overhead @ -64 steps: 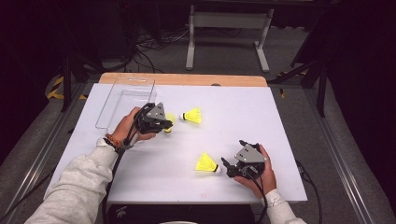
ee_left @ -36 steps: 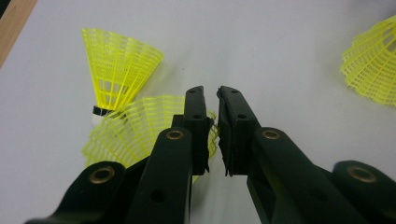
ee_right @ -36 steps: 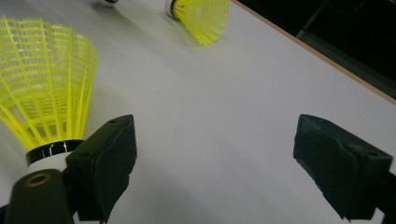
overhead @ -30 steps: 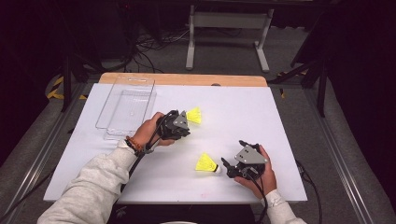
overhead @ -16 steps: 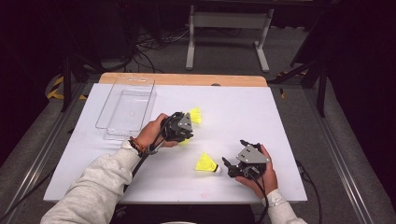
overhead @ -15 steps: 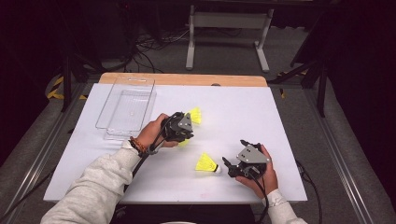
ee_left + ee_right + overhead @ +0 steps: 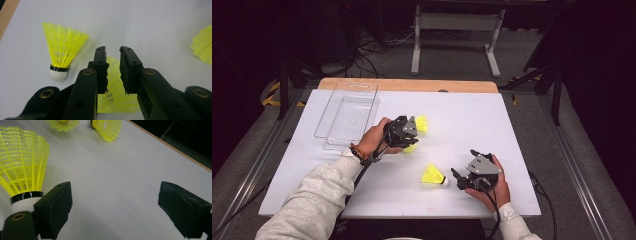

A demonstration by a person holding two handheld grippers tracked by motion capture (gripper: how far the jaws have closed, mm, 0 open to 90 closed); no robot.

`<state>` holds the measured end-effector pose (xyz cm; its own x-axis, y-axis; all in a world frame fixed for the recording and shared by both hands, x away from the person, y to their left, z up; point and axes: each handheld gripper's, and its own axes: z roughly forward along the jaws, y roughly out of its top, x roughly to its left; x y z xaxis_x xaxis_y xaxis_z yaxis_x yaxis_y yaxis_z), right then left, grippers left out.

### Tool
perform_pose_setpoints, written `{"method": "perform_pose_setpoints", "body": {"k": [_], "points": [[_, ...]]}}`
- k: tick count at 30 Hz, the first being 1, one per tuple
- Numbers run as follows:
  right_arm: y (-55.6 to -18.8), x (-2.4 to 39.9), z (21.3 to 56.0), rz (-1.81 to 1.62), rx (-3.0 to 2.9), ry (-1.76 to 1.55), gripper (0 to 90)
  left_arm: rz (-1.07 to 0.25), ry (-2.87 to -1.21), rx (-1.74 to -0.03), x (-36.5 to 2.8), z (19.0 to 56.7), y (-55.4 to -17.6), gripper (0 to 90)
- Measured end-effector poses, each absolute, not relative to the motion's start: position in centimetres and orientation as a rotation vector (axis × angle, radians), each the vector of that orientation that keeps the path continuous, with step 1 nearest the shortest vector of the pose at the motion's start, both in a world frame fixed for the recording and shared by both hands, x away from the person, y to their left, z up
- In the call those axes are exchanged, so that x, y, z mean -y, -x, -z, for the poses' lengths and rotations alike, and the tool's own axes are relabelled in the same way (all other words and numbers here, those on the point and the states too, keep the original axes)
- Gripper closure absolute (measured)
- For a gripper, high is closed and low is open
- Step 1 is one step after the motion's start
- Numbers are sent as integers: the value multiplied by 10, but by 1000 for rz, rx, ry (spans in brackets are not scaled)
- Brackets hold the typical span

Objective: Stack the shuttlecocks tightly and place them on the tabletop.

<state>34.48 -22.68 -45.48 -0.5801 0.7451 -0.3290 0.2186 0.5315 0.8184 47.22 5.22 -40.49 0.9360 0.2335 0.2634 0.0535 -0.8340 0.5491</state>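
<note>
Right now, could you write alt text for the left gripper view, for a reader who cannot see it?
Two black tongs, slightly apart, straddle the yellow skirt of a shuttlecock lying on a white table. A second shuttlecock lies at the left, and the edge of a third at the right.

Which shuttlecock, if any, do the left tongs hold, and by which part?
The left tongs straddle the mesh skirt of a shuttlecock; their jaws have just been opening, and a grip cannot be told.

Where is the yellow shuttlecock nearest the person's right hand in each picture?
High view: the shuttlecock lies low in the middle.
Left gripper view: the shuttlecock is cut off at the right edge.
Right gripper view: the shuttlecock looms large at the left.
Shared landmark: the wooden edge of the table, far in every view.
</note>
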Motion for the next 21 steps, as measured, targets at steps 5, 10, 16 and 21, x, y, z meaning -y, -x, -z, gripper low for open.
{"method": "perform_pose_setpoints", "body": {"k": [5, 10, 16, 21], "points": [[-346, 226, 456, -976, -2096, -782, 133, -435, -2527, -231, -53, 404, -479, 752], [-346, 226, 456, -973, -2099, -782, 133, -434, -2522, -252, -47, 401, -482, 746], [-346, 227, 456, -971, -2105, -781, 133, -434, -2538, -253, -40, 399, -486, 750], [-345, 228, 456, -972, -2105, -780, 133, -408, -2528, -252, -42, 399, -486, 744]]}}
